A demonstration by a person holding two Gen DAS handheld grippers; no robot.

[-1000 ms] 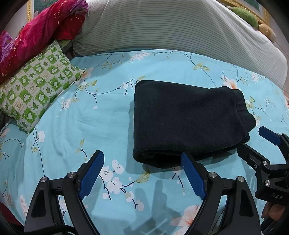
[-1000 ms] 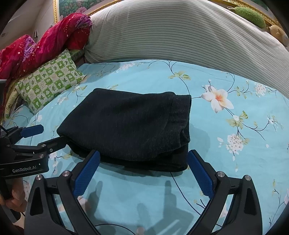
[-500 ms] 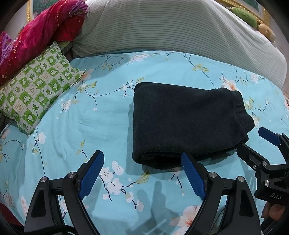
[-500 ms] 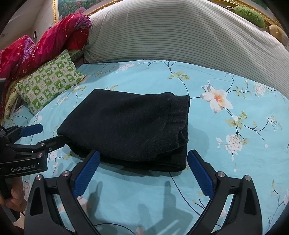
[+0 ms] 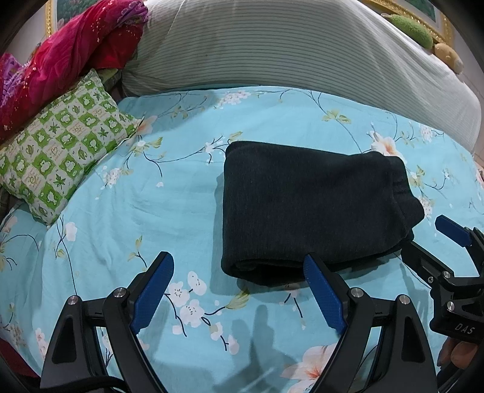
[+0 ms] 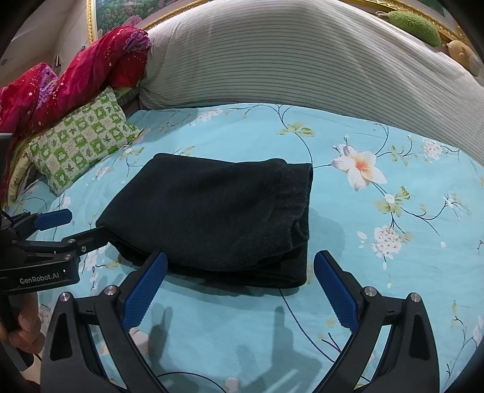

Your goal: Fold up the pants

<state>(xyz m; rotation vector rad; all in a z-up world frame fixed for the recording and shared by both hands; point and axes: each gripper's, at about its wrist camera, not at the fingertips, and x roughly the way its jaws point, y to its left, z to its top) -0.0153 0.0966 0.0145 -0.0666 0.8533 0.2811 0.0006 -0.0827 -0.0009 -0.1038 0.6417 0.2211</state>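
Note:
The dark pants (image 5: pixel 308 205) lie folded into a compact rectangle on the turquoise floral bedsheet (image 5: pixel 151 211); they also show in the right wrist view (image 6: pixel 217 217). My left gripper (image 5: pixel 239 290) is open and empty, just in front of the pants' near left corner. My right gripper (image 6: pixel 240 287) is open and empty, just in front of the pants' near edge. The left gripper (image 6: pixel 75 226) shows at the left of the right wrist view, one finger at the fold's corner. The right gripper (image 5: pixel 429 241) shows at the right of the left wrist view.
A green-and-white checked pillow (image 5: pixel 60 154) lies at the left. A red quilt (image 5: pixel 66 60) is piled behind it. A large striped grey duvet roll (image 5: pixel 287 54) runs along the back. Plush toys (image 6: pixel 417 24) sit at the far right.
Both grippers have drawn back very slightly from the folded pants. The pants have not moved.

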